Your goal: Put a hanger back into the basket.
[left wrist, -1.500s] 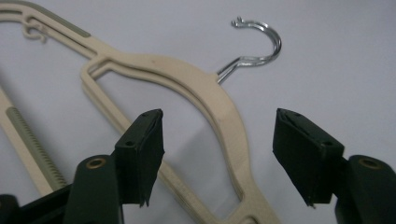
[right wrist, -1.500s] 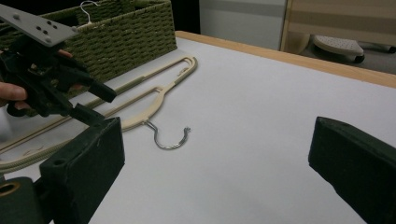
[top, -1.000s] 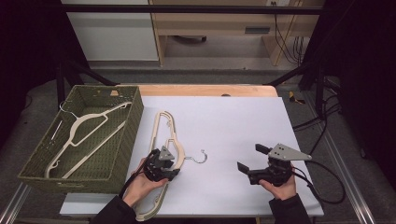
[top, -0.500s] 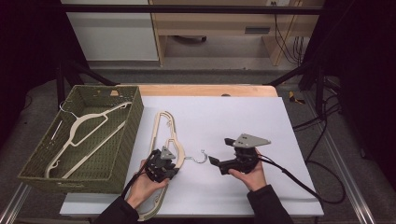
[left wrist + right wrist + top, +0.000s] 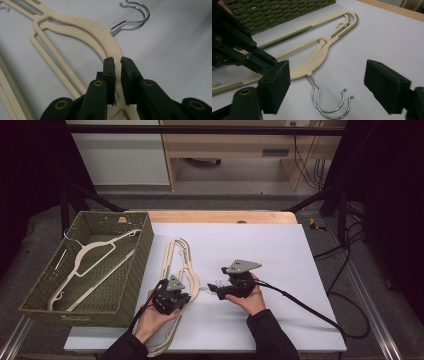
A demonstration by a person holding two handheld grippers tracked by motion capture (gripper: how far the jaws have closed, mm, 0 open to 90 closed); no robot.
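Note:
Two cream plastic hangers (image 5: 181, 257) lie stacked on the white table, their metal hooks (image 5: 205, 290) pointing right. My left gripper (image 5: 185, 296) is shut on the hangers' (image 5: 82, 27) neck just behind the hooks (image 5: 136, 17); its jaws have just been closing, with cream plastic pinched between the pads (image 5: 110, 72). My right gripper (image 5: 214, 289) stands open just right of the hooks. Its jaws have just been closing. In the right gripper view the gripper (image 5: 328, 75) straddles the two hooks (image 5: 329, 106) without touching them, and the left gripper (image 5: 239, 50) shows at the upper left.
A green woven basket (image 5: 135, 265) stands at the table's left with another cream hanger (image 5: 95, 255) inside. A cable (image 5: 310, 307) trails from the right gripper over the table's right edge. A wooden strip (image 5: 225, 216) borders the far edge.
The right gripper has moved left across the table to the hooks, and its jaws have narrowed a little. The left gripper stayed put and its jaws closed on the hangers.

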